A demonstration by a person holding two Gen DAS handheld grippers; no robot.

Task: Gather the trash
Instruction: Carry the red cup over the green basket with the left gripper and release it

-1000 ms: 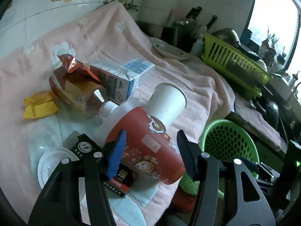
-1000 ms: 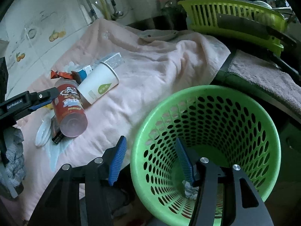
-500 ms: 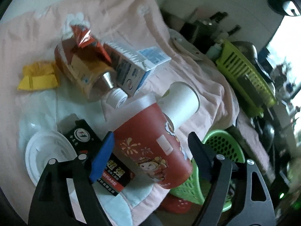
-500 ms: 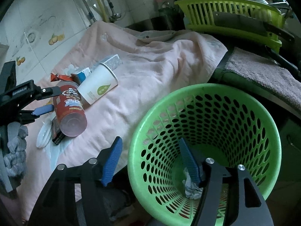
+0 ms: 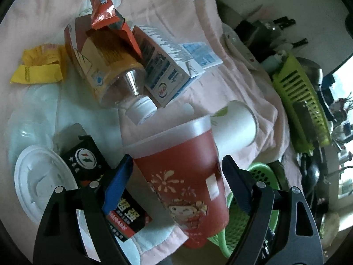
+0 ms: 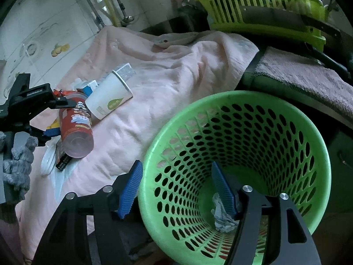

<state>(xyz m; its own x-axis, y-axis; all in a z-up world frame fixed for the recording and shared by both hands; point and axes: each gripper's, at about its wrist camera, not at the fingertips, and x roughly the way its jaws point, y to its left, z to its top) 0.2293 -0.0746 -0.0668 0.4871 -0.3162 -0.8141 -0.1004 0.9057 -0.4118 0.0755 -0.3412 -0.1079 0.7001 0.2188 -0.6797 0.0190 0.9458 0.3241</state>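
A red plastic cup (image 5: 183, 172) with a frosted rim lies on its side on the pink cloth. My left gripper (image 5: 176, 172) straddles it with a finger on each side; it also shows in the right wrist view (image 6: 75, 128). Whether the pads press the cup is unclear. My right gripper (image 6: 176, 190) holds the wall of the green perforated bin (image 6: 238, 161), one finger outside and one inside. Crumpled paper (image 6: 222, 216) lies in the bin's bottom. A white paper cup (image 5: 233, 128) lies just beyond the red cup.
On the cloth lie a plastic bottle with orange label (image 5: 106, 70), a torn red wrapper (image 5: 106, 15), a milk carton (image 5: 167, 66), yellow wrappers (image 5: 39, 66), a black packet (image 5: 110, 190) and a white lid (image 5: 39, 181). A lime dish rack (image 6: 264, 8) stands behind.
My left gripper has risen and tilted downward over the red cup, which now fills more of the view. The bin has come slightly closer in the right wrist view.
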